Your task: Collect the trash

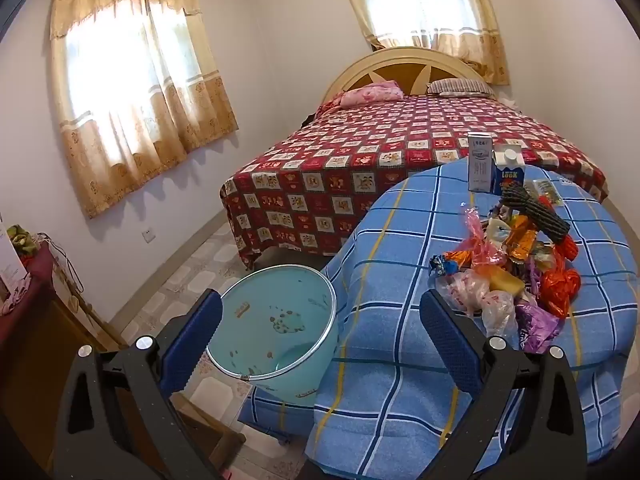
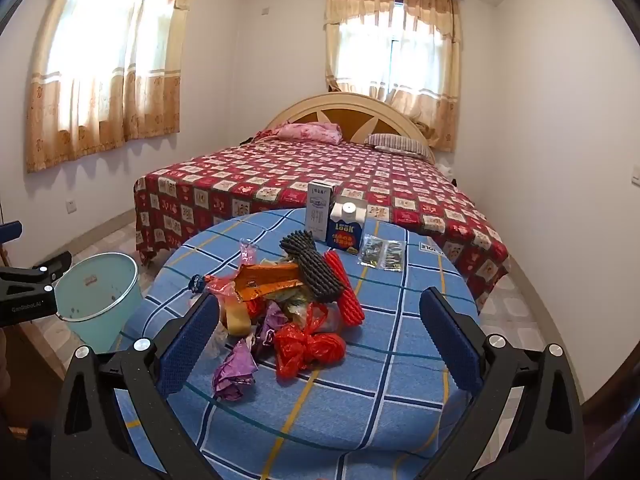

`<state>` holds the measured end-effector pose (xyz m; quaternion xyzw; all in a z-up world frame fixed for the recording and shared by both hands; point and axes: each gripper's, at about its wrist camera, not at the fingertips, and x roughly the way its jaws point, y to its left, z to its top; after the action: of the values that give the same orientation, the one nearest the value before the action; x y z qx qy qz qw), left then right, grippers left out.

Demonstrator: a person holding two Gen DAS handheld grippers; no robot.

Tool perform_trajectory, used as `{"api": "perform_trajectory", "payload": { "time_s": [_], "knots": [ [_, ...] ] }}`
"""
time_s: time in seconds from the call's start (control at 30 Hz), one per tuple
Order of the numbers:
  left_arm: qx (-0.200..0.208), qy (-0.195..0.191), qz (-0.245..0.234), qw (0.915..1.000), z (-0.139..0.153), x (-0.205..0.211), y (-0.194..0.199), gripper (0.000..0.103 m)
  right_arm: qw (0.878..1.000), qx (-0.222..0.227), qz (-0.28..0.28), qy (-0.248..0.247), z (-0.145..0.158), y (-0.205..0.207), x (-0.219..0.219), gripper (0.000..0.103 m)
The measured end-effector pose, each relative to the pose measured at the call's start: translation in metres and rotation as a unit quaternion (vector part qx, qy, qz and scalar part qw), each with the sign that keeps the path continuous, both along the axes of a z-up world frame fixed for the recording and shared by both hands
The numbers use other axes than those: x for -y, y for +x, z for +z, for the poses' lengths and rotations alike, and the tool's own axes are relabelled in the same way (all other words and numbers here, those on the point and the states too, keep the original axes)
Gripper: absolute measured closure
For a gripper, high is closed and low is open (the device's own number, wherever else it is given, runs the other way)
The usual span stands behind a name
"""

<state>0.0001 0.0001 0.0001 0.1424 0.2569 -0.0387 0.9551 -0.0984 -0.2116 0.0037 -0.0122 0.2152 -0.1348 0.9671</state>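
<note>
A heap of trash (image 2: 288, 300) lies on the round table with the blue checked cloth (image 2: 380, 360): crumpled wrappers, a red plastic bag (image 2: 308, 348), a purple wrapper (image 2: 234, 372), black foam netting (image 2: 312, 272) and red foam netting (image 2: 346, 292). In the left wrist view the same heap (image 1: 516, 264) sits right of centre. A pale green bin (image 1: 276, 320) stands on the floor left of the table, also seen as the bin (image 2: 100, 292). My left gripper (image 1: 320, 344) hangs open between bin and table edge. My right gripper (image 2: 320, 340) is open over the near side of the heap, holding nothing.
Two cartons (image 2: 334, 220) and foil sachets (image 2: 380, 254) stand at the table's far side. Behind is a bed with a red patterned cover (image 2: 320, 176). A wooden cabinet (image 1: 36, 320) is at the left. Tiled floor (image 1: 192, 272) lies between bed, bin and wall.
</note>
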Motion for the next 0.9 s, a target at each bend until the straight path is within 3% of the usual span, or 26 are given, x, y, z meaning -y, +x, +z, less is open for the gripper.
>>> {"api": "perform_trajectory", "payload": {
  "time_s": [0.9],
  "knots": [
    [0.002, 0.000, 0.009, 1.0000, 0.0034, -0.0060, 0.0048, 0.006, 1.000, -0.001, -0.001, 0.001, -0.0021, -0.0003, 0.0024, 0.005]
  ]
}}
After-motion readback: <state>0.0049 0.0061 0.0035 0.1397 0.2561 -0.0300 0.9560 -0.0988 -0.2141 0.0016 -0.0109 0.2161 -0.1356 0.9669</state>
